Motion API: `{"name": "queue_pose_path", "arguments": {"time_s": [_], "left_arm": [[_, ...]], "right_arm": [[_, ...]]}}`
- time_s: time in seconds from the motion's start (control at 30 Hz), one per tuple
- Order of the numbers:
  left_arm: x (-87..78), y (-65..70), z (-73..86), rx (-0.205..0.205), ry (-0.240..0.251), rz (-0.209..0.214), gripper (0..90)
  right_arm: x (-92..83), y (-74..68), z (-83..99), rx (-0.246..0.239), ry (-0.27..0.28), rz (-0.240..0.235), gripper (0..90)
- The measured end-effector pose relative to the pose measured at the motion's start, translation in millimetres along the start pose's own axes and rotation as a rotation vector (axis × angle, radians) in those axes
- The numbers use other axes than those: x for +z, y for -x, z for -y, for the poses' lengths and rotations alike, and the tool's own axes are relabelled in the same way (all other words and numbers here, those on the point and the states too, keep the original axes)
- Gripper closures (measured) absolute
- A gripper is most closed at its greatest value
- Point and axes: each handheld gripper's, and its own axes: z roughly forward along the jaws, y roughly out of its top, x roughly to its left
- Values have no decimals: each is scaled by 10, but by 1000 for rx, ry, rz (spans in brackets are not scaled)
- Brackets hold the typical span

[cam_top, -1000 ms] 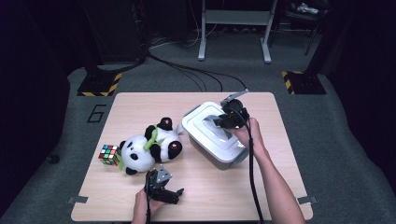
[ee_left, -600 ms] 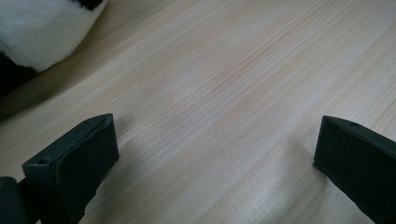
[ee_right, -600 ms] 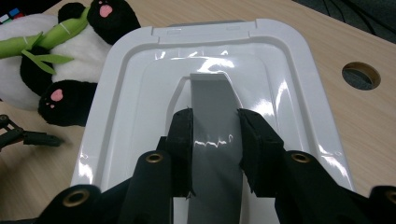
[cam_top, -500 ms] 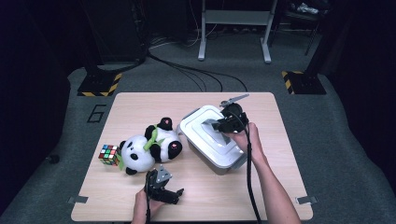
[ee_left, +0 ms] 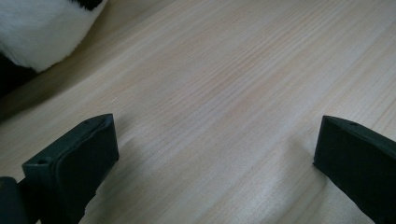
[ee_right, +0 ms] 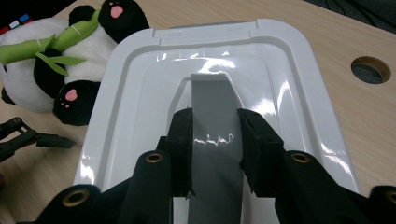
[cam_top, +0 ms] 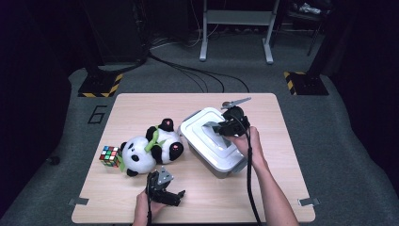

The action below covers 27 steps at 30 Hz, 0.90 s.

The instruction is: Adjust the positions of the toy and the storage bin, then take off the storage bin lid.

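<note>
A light wooden table [cam_top: 141,108] stands on a grey carpeted floor [cam_top: 339,141] in a dark room. A "6" [cam_top: 97,114] is marked on the floor just left of the table's far left corner. Two black-and-yellow striped stand bases [cam_top: 99,86] sit beyond the table, left and right. Black cables [cam_top: 197,75] trail across the far floor, near a grey metal frame [cam_top: 235,28].

The right gripper [cam_top: 225,127] clasps the white box's [cam_top: 207,150] lid handle beside the panda [cam_top: 150,150].
</note>
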Motion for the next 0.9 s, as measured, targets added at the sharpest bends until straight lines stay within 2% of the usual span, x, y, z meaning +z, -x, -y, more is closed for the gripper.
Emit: {"name": "queue_pose_path", "arguments": {"time_s": [0.6,0.9], "left_arm": [[0,1,-1,0,-1,-2,0],[2,4,1,-3,1,2,0]], "right_arm": [[-6,-55,-10,-45,11,43,666],[-125,-57,-60,-61,42,53,666]]}}
